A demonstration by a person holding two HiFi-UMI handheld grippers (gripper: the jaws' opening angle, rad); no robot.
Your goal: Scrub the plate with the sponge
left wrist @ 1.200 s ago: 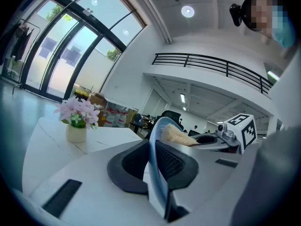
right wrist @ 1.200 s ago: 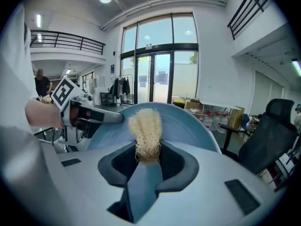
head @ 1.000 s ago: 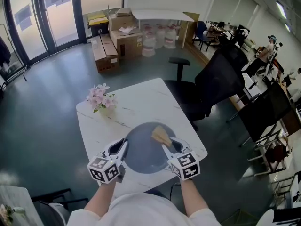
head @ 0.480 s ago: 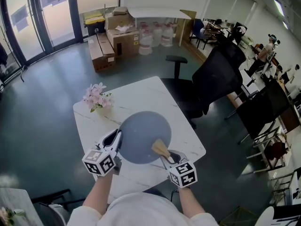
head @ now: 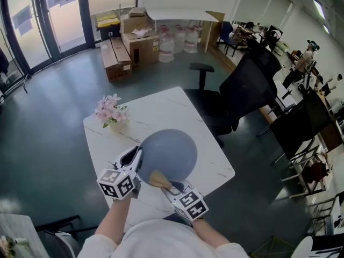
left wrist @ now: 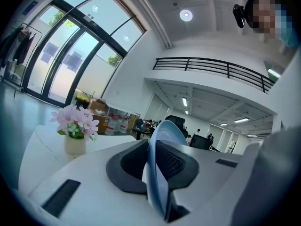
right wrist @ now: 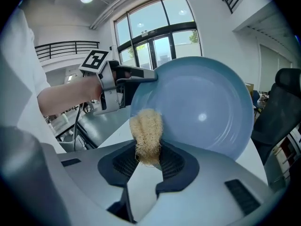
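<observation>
1. We see the left gripper (left wrist: 152, 160) clamped on the rim of the plate (right wrist: 202, 105). Its dark, ribbed pads (left wrist: 173, 161) press from both sides on the thin pale-blue edge, which rises between them as a narrow curved blade.
2. The right gripper (right wrist: 148, 160) is closed on the sponge (right wrist: 146, 133), a tan, oblong wad of coarse, wiry fibre. It is pinched at its near end between dark cross-hatched pads, and the rest stands out past the tips.
3. Both grippers have smooth, white, moulded bodies, and each carries a cube (head: 117, 185) faced with black-and-white square markers.
4. The plate is round and shallow, a smooth, glossy grey-blue with a low raised rim and a small bright highlight on its hollow. It is held on edge above the counter (head: 161, 109), tilted, with its hollow face turned to the right gripper.
5. The sponge's far end lies against the lower left of that face, just inside the rim. It sits below the spot where the left gripper grips the edge.
6. The counter is white and marble-like, with thin grey veins and rounded corners. Near its far left corner stands a small, cream, rounded vase (left wrist: 75, 144) of soft pink flowers (head: 110, 109), well apart from the plate.
7. Around the counter we see a smooth grey-green floor (head: 48, 128). Beyond it are a black office chair (head: 242, 98) on the right and brown cardboard boxes (head: 134, 42) at the far wall.
</observation>
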